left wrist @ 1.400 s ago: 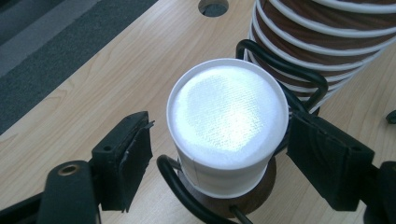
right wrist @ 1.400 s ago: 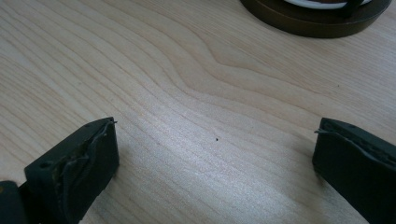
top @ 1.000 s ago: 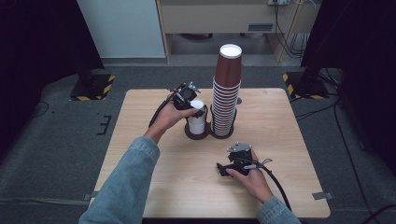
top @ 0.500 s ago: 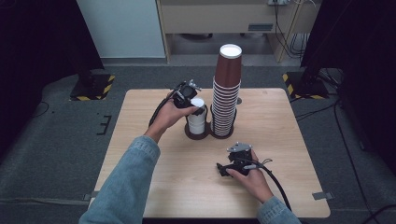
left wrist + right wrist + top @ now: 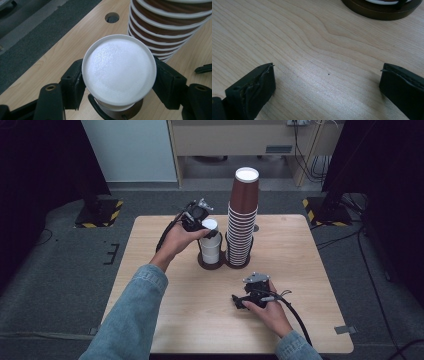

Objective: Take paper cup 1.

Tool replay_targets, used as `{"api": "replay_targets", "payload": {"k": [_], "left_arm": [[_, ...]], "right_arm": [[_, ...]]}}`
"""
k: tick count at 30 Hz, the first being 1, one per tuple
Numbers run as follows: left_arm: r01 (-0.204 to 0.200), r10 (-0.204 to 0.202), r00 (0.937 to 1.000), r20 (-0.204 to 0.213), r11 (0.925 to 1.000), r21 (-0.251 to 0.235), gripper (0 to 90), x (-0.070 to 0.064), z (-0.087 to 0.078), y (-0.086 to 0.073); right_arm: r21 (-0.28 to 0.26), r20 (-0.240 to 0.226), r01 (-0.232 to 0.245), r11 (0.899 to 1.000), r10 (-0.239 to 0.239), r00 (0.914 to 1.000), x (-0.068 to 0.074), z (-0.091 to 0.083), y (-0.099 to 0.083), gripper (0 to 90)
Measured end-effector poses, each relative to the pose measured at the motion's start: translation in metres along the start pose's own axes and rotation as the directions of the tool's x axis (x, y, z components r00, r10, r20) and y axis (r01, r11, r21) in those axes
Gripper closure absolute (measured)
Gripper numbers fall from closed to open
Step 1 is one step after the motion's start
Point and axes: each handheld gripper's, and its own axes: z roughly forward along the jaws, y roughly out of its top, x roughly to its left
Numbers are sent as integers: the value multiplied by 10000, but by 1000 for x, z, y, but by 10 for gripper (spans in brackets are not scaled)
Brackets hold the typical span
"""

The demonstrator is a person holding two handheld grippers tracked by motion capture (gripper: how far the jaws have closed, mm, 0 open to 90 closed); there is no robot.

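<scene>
A white cup (image 5: 118, 72) is pinched between the 2 black jaws of the left hand-held gripper (image 5: 117, 85), 1 jaw pressed against each side of the cup just below its rim. In the left gripper view the cup's white top is seen from above, directly over the jaws. The cup is seated upright on a dark round holder (image 5: 210, 263) near the middle of the tabletop (image 5: 150, 270), and it is reached from the left side by the left hand-held gripper (image 5: 210, 234). Just beside the cup, on its right, a tall stack of brown cups (image 5: 242, 220) is set on a matching dark base; whether the 2 are touching cannot be told. The right hand-held gripper (image 5: 327, 80) is held low over bare wood with its jaws spread wide and nothing between them. In the high view it (image 5: 237, 301) is seen near the front edge, well apart from the white cup.
</scene>
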Motion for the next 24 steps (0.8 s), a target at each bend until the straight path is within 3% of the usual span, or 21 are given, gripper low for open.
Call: {"api": "replay_targets", "payload": {"k": [9,24], "left_arm": [[-182,180,9998,-81,9995,-250,322,-3,-21,6],[-163,161,9999,-50,9992,-377,323,-1,-46,1]], "right_arm": [[23,2,-11,10000,11,10000,0,0,0,6],[11,33,21,10000,-21,10000,0,0,0,5]]}}
